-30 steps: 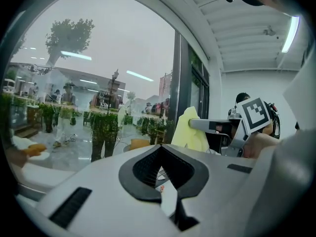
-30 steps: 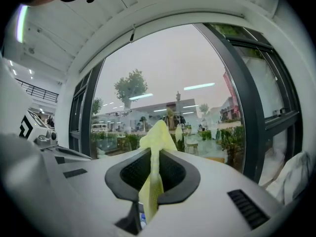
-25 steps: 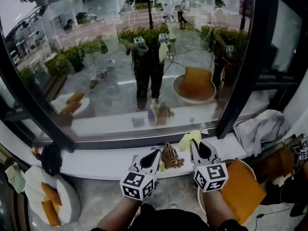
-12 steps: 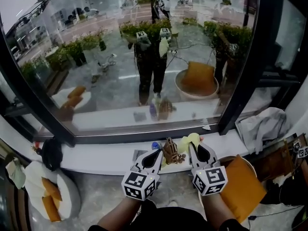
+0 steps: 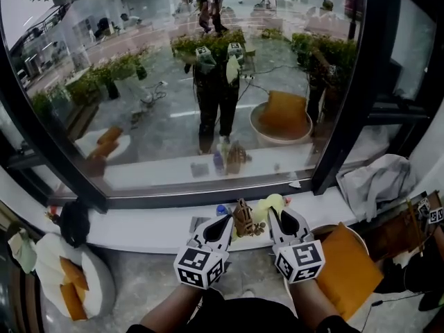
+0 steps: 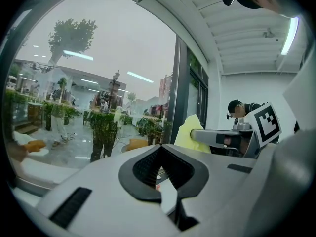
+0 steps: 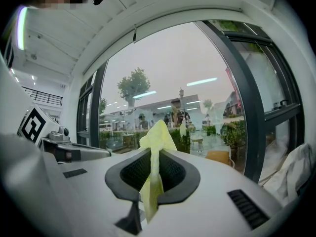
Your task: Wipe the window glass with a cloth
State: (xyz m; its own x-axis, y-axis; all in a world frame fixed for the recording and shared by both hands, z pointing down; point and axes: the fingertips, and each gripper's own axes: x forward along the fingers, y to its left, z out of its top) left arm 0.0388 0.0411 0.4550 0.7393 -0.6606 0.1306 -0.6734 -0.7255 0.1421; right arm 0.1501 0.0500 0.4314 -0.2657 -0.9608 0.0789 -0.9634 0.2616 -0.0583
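Observation:
A large pane of window glass (image 5: 194, 82) fills the upper head view, framed in dark metal. My right gripper (image 5: 277, 217) is shut on a pale yellow cloth (image 5: 267, 205), which sticks up past its tips below the glass; the same cloth (image 7: 154, 147) is pinched between the jaws in the right gripper view, with the glass (image 7: 173, 98) ahead. My left gripper (image 5: 223, 226) hangs beside it to the left, jaws shut with nothing in them. In the left gripper view the cloth (image 6: 190, 132) shows at the right.
A white sill (image 5: 152, 224) runs under the window with a small brown figurine (image 5: 244, 220) on it between the grippers. A grey cloth heap (image 5: 374, 182) lies at the right, a round stool with an orange cushion (image 5: 347, 262) below it, another cushioned seat (image 5: 73, 290) at the lower left.
Both grippers have crept slightly up and forward toward the sill and glass. The cloth stays held in the right one.

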